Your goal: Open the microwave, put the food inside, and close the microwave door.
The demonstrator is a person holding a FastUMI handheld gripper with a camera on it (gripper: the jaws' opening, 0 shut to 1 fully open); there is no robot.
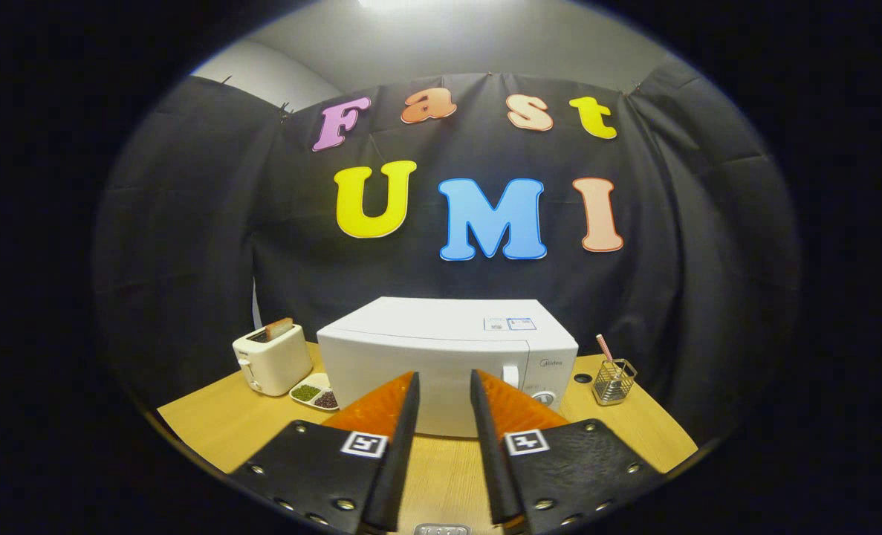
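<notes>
I see the microwave (448, 357) on the desk (210, 423), door shut, front facing me, long axis crosswise. Gripper (444, 390) jaws apart, empty, short of it.

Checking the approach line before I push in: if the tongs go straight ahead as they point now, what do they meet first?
Most likely the microwave's closed front, straight beyond the open, empty tongs. Bare table lies between; depth is unclear.
</notes>
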